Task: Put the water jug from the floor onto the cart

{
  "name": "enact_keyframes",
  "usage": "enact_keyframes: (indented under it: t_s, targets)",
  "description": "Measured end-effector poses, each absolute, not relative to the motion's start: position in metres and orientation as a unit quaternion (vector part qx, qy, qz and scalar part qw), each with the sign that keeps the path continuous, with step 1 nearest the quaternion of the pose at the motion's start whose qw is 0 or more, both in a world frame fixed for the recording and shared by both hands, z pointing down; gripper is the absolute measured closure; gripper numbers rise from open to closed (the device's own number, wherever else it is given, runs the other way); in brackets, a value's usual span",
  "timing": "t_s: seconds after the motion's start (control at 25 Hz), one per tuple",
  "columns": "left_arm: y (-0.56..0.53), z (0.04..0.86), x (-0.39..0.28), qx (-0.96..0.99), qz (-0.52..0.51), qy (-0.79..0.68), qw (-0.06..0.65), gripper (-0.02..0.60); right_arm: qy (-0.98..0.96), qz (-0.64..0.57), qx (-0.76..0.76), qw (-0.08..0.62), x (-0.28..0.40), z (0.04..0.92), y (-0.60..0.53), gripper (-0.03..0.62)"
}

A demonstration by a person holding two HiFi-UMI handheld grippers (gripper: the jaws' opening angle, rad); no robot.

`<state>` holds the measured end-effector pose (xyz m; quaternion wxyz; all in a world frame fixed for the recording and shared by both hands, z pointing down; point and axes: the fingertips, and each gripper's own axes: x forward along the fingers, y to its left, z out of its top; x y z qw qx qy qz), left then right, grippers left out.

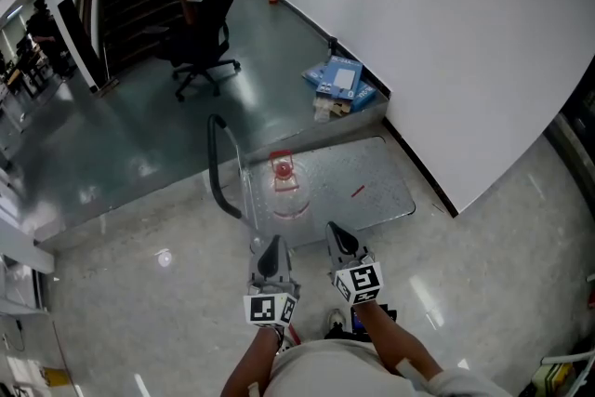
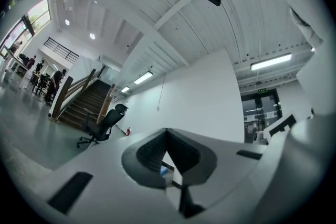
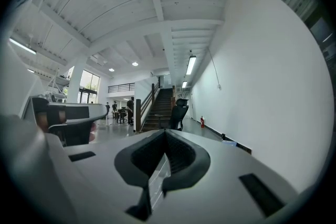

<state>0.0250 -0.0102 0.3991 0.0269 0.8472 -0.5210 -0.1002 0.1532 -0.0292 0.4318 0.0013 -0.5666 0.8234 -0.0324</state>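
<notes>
Apparently the carrying step is finished: the water jug, clear with a red cap, stands upright on the grey deck of the cart, close to the end where the black handle rises, and nothing shows it on the floor any more. Both tools are well apart from it. The left tongs are closed tip to tip with nothing between them, and the right tongs are likewise pressed together and empty; each gripper view looks past joined jaws into the open hall, toward the staircase and the office chair. My reading is that little remains except perhaps a check that the jug sits squarely on the deck and not too near its edge; if it needs a nudge, the next move calls for both tongs to open and go forward and down to either side of the jug's body. The hands hold the tools side by side, low and close to the person's front, both pointing forward at roughly level toward the cart, the right a little ahead of the left, with the marker cubes facing up at the head camera.
</notes>
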Motion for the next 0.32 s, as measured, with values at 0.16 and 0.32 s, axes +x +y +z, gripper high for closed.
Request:
enact_keyframes:
  t_s: [0.16,0.32]
  targets:
    - [-0.0075,0.3982,0.0254,0.846,-0.102,-0.522,0.027,0.578,0.823,-0.03,-0.567,0.003,0.1533,0.4306,-0.0245,0.582]
    - [-0.0039,0.3931,0.0286,0.848,-0.103,-0.52,0.021,0.578,0.824,-0.029,-0.565,0.006,0.1543,0.4264,-0.0186,0.582]
